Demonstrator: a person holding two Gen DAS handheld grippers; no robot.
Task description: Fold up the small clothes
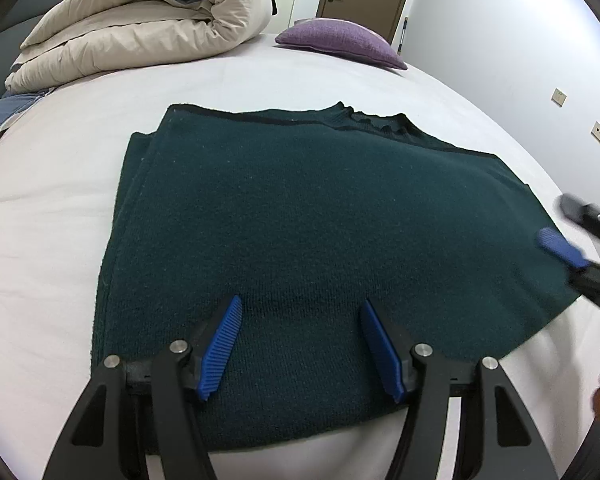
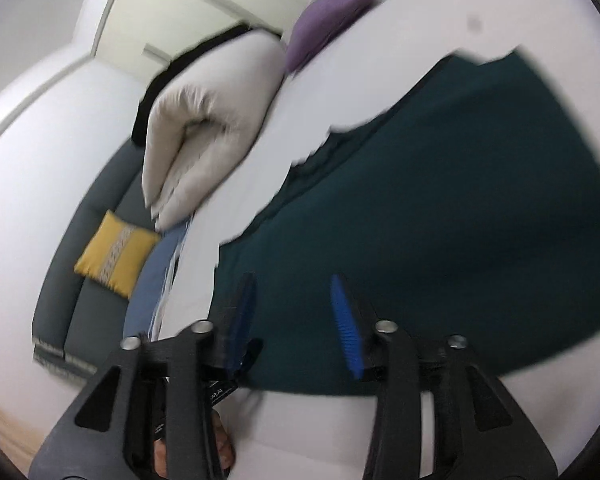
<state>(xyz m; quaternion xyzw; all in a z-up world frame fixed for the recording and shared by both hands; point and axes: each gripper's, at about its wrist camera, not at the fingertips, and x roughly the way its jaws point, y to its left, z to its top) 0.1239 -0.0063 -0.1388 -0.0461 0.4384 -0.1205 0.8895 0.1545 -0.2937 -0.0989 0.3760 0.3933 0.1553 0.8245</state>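
Both tongs, left (image 1: 300, 344) and right (image 2: 294, 320), gape wide, holding nothing (over the sweater (image 1: 320, 216)); a one-layer pinch could undo the fold.

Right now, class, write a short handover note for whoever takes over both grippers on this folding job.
Left gripper: open, fingers over the near edge of the dark green sweater, gripping nothing.
Right gripper: open, at the sweater's right edge, view blurred.
Sweater lies flat on the white bed, already folded into a rough rectangle, collar at the far side.
Left: probably one more fold; judge yourself.
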